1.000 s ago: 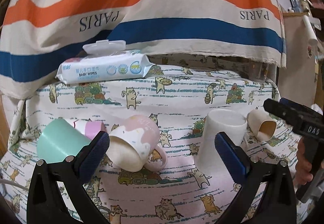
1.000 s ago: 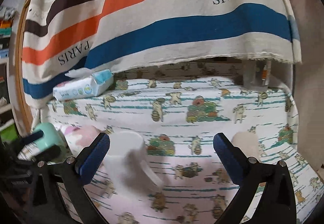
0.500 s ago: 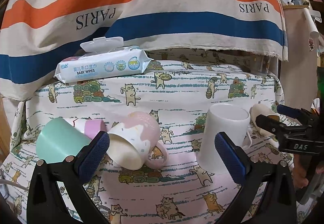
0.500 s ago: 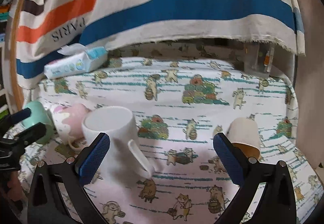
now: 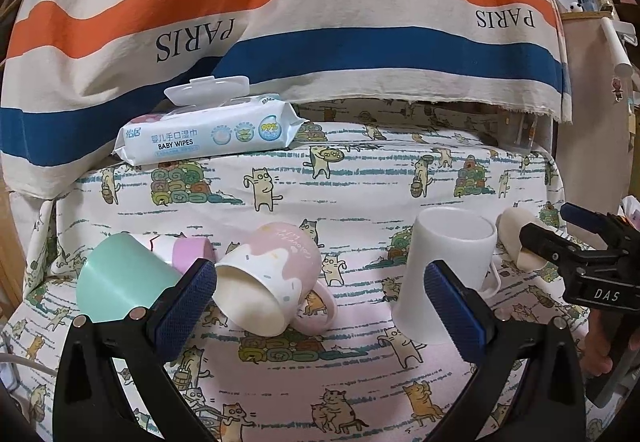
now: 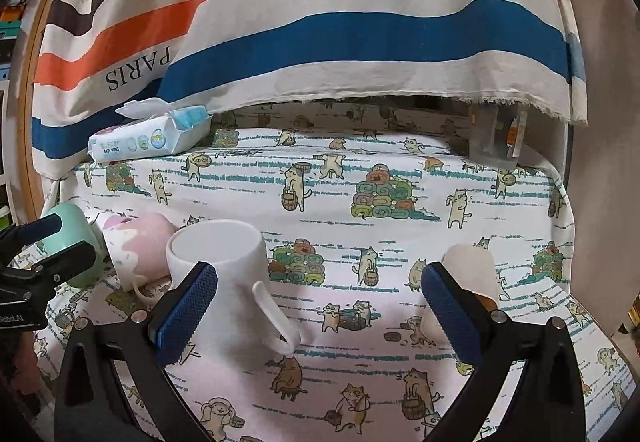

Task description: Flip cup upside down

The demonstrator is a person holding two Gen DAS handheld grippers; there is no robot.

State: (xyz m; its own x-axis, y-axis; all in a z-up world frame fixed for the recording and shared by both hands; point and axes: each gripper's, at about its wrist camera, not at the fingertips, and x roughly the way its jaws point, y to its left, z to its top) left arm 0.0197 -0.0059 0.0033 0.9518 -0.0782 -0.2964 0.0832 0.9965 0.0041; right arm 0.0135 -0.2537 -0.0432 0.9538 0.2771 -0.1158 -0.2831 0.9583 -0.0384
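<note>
A white mug [image 5: 446,274] stands upside down on the cat-print cloth; it also shows in the right wrist view [image 6: 224,274] with its handle toward me. A pink-and-white mug [image 5: 268,282] lies on its side, also seen in the right wrist view [image 6: 136,246]. A mint cup [image 5: 120,282] and a small pink cup [image 5: 192,248] lie at the left. A beige cup [image 6: 472,274] lies at the right. My left gripper [image 5: 320,302] is open and empty before the pink mug. My right gripper [image 6: 320,306] is open and empty between the white mug and the beige cup.
A pack of baby wipes [image 5: 208,134] lies at the back left. A striped PARIS cloth [image 5: 320,22] hangs behind the table. A clear container [image 6: 496,138] stands at the back right. The right gripper shows at the left wrist view's right edge [image 5: 576,242].
The right gripper has pulled back from the white mug, which now stands free and upside down. The left gripper has barely moved.
</note>
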